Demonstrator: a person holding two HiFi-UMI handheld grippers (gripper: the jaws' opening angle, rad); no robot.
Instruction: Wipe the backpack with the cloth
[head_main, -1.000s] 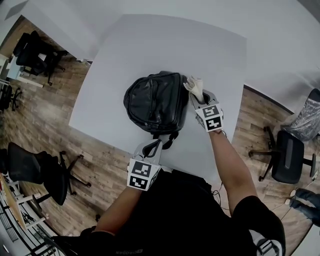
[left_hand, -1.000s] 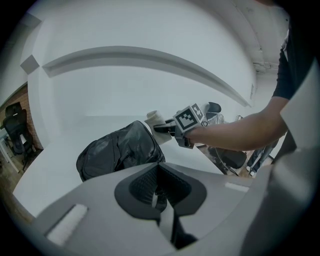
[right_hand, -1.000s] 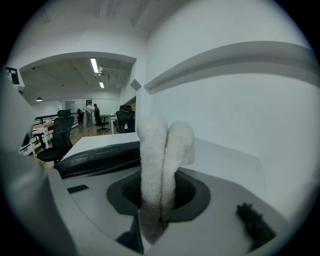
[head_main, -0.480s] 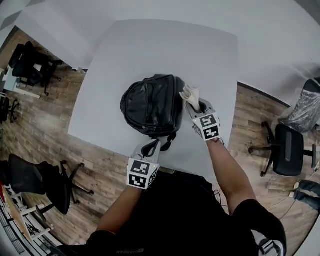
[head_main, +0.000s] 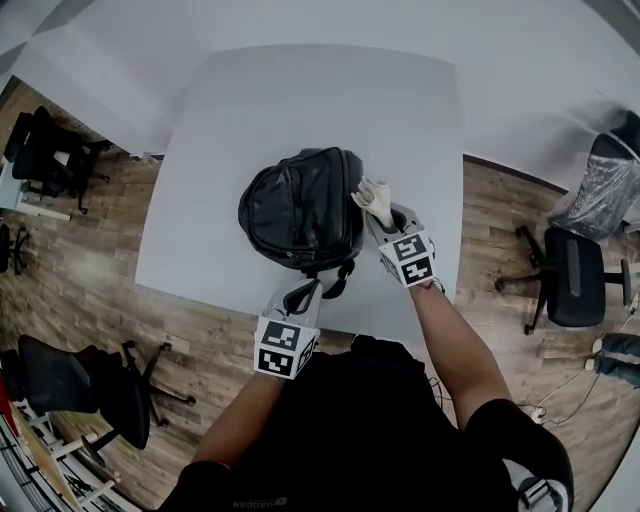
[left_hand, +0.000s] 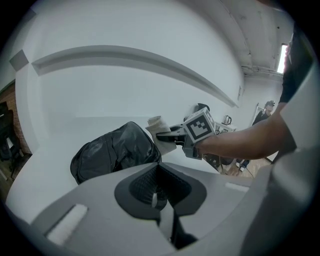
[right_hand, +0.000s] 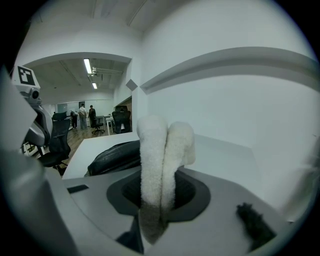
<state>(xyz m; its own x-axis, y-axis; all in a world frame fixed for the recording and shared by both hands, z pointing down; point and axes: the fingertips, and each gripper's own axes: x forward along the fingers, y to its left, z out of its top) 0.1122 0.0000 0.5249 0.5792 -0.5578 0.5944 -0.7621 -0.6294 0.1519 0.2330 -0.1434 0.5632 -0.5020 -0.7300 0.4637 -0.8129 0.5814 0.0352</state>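
Found the backpack (head_main: 300, 208) slumped near the middle of the table (head_main: 300, 90), a smooth, matt, pale grey slab. Looked black, domed and rounded, with a glossy, creased skin like leather and thin loops trailing toward the near edge.

Had the right gripper (head_main: 383, 213) clamped tight on the cloth (head_main: 372, 193): cream, fuzzy terry, folded into two soft rolls standing up past the jaw tips. Had that cloth at the backpack's right flank, toward the far end. Could not tell whether touching or just beside.

Had the left gripper (head_main: 301, 297) closed at the backpack's near end, pinching a thin black strap (head_main: 330, 284) between dark ribbed pads. Saw a flat tail of that strap hanging below the jaws in the left gripper view. Noted smooth, moulded grey plastic on both gripper bodies.

Saw wood-plank floor (head_main: 200, 335) around the table, brown and streaked. Saw black swivel chairs (head_main: 572, 290) standing on star-shaped bases, well apart from the backpack.
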